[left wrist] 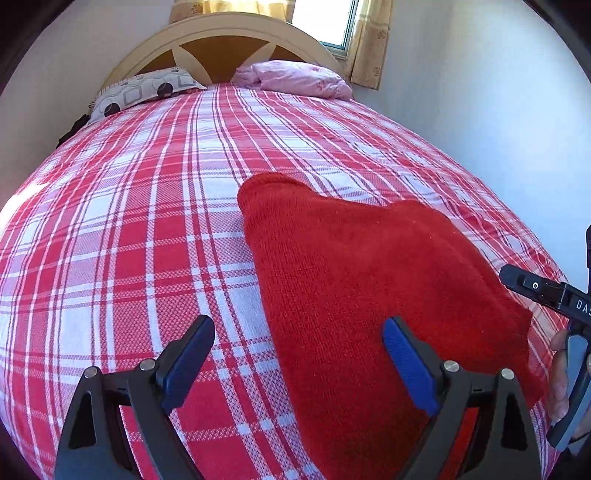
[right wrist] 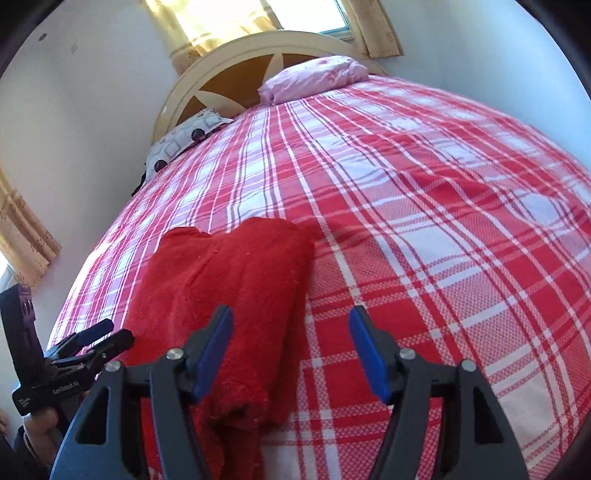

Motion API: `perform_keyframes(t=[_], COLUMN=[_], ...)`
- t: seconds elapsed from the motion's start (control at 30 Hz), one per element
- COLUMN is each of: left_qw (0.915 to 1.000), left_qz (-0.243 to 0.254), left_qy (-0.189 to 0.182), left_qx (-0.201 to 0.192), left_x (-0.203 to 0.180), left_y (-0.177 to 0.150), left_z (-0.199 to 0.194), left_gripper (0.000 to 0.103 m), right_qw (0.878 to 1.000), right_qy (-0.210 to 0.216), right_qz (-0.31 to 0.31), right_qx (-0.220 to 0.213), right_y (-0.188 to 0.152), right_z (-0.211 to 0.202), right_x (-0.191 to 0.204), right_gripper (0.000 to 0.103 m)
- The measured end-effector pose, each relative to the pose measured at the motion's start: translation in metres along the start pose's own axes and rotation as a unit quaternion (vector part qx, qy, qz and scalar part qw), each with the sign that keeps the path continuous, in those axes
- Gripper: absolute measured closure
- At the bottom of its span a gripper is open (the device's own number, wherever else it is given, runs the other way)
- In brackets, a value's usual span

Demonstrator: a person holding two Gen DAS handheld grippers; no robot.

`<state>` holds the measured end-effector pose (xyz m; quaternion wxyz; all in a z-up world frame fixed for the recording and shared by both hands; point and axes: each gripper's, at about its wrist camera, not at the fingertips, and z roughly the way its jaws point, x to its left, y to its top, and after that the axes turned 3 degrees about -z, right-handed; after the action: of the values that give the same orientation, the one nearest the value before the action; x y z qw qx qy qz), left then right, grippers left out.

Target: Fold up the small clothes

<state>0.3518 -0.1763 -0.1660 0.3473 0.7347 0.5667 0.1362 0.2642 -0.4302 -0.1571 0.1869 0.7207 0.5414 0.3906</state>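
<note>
A red knitted garment [left wrist: 354,280] lies folded on the red-and-white plaid bedspread [left wrist: 147,221]; in the right wrist view [right wrist: 229,295] it shows as a thick fold with a rolled right edge. My left gripper [left wrist: 299,350] is open and empty above the garment's near left edge, its right finger over the cloth. My right gripper [right wrist: 291,347] is open and empty, its left finger over the garment's right edge. The right gripper shows at the left wrist view's right edge [left wrist: 546,295]; the left gripper shows at the lower left of the right wrist view [right wrist: 92,343].
A patterned grey pillow [left wrist: 144,90] and a pink pillow [left wrist: 299,79] lie at the headboard [left wrist: 221,37]. White walls flank the bed. A curtained window [left wrist: 332,22] is behind the headboard.
</note>
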Motion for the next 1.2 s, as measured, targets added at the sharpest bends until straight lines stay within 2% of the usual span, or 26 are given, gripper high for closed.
perform_keyframes(t=[0.17,0.37,0.47,0.6,0.93,1.07,1.2], left_qw=[0.9999,0.9995,0.9993,0.9976,0.9968,0.9959,0.9956], left_qz=[-0.004,-0.011,-0.019,-0.038,-0.037,-0.039,-0.038], left_qy=[-0.01,-0.026,-0.03,-0.052,-0.065,-0.078,-0.082], left_qx=[0.008,0.013,0.016,0.027,0.028,0.026,0.026], left_x=[0.002,0.003,0.006,0.014,0.014,0.018,0.017], left_y=[0.0,0.001,0.001,0.002,0.008,0.006,0.006], left_z=[0.009,0.02,0.024,0.029,0.036,0.035,0.035], left_gripper=[0.01,0.01,0.003,0.002,0.001,0.002,0.002], right_qw=[0.999,0.998,0.998,0.996,0.996,0.993,0.993], right_qy=[0.017,0.034,0.045,0.058,0.071,0.103,0.099], right_qz=[0.031,0.036,0.034,0.036,0.03,0.022,0.024], right_qx=[0.014,0.025,0.037,0.055,0.041,0.046,0.052], right_y=[0.001,0.002,0.005,0.005,0.0,-0.002,-0.002], right_z=[0.01,0.019,0.026,0.041,0.046,0.049,0.054], right_x=[-0.016,-0.017,-0.013,-0.01,-0.012,-0.009,-0.008], right_gripper=[0.033,0.033,0.033,0.032,0.031,0.04,0.04])
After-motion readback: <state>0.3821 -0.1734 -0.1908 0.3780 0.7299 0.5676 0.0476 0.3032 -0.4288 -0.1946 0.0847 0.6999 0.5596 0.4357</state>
